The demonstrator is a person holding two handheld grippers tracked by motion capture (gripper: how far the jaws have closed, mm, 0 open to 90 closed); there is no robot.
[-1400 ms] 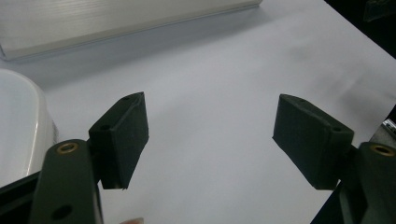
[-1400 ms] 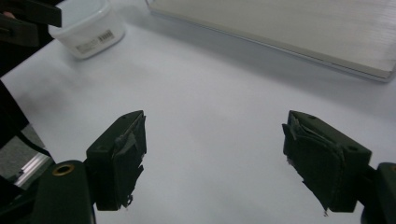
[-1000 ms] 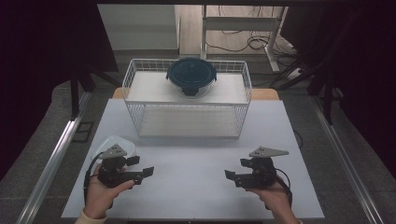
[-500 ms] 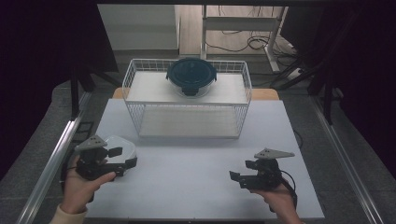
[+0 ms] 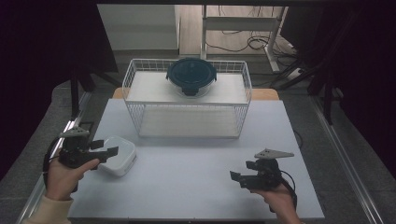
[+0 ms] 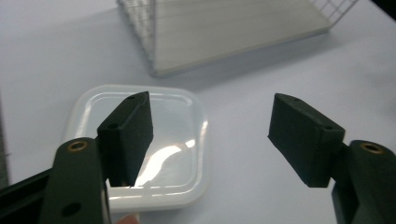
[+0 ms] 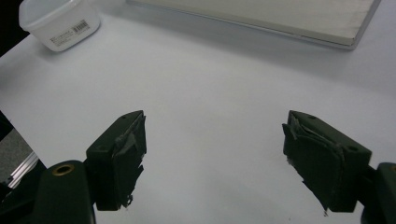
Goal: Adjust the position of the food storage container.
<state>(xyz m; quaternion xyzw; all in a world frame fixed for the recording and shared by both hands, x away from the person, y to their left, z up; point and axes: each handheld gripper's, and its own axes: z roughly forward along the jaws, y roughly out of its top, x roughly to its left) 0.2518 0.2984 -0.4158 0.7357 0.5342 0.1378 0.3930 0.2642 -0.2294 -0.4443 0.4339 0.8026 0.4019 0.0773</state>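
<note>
You had the white table (image 5: 196, 186) before you, and the largest thing on it was the wire basket (image 5: 187, 100) at 12 o'clock, near the far edge. A pale board (image 5: 149, 88) lay across its top, and on that board sat a round dark tub (image 5: 191, 76) with a clipped lid; what it held could not be seen. A second pale panel (image 5: 187, 122) lay on the basket's floor, and its edge showed in both gripper views.

At 9 o'clock on the table, close to the left edge, stood a small square white box (image 5: 119, 155) with rounded corners and a clear lid. In the left gripper view the lid caught a glare and nothing could be made out inside. In the right gripper view the box showed a white sticker (image 7: 70, 32) with a barcode on its side; the print was too small to read.

Your left gripper (image 5: 102, 148) hung just over the box's left part, jaws spread wide, one jaw above the lid and the other out past its right rim, touching nothing. Your right gripper (image 5: 243, 171) was at 5 o'clock, well apart from the box, over bare table, jaws likewise spread, their pads (image 7: 128, 158) looking worn and ragged.
</note>
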